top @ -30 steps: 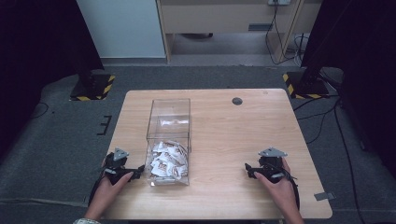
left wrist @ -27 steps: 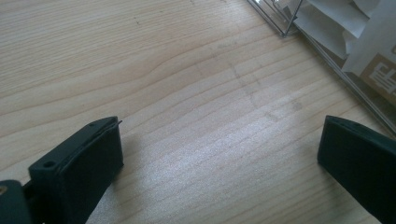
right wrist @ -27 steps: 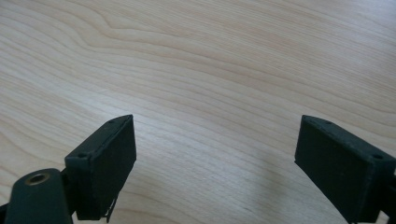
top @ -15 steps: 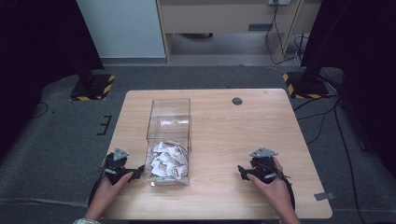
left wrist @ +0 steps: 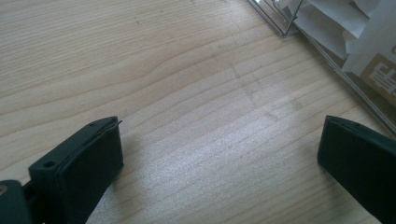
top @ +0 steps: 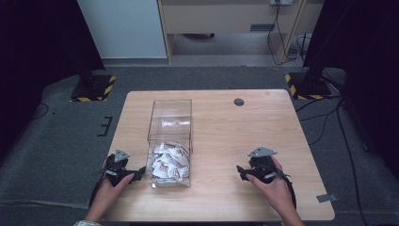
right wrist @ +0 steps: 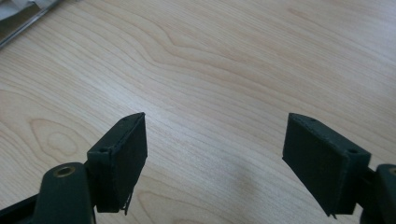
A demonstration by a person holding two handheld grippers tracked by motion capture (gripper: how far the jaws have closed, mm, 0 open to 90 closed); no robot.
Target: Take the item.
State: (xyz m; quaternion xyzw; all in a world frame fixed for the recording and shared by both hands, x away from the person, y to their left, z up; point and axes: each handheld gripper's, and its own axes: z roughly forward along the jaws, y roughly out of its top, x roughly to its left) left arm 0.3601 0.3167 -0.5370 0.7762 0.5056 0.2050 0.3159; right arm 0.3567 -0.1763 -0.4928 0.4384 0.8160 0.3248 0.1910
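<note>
A: Jaws on the right gripper (top: 241, 171) are standing apart, just been narrowing, nothing between them. Left gripper (top: 139, 173)?

B: Gaping too, empty, sitting just beside the clear box (top: 170, 123) holding white packets (top: 168, 162) on the table (top: 235, 127).

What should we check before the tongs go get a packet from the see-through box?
1. Left tongs open with nothing between them: ok.
2. Right tongs open and empty, though they have just been closing a little: ok.
3. Packets in the near end of the clear box: ok.
4. Left tongs close beside the box: ok.
5. Box top open for reaching in: cannot tell.
6. Bare table to put a packet on: ok.
</note>
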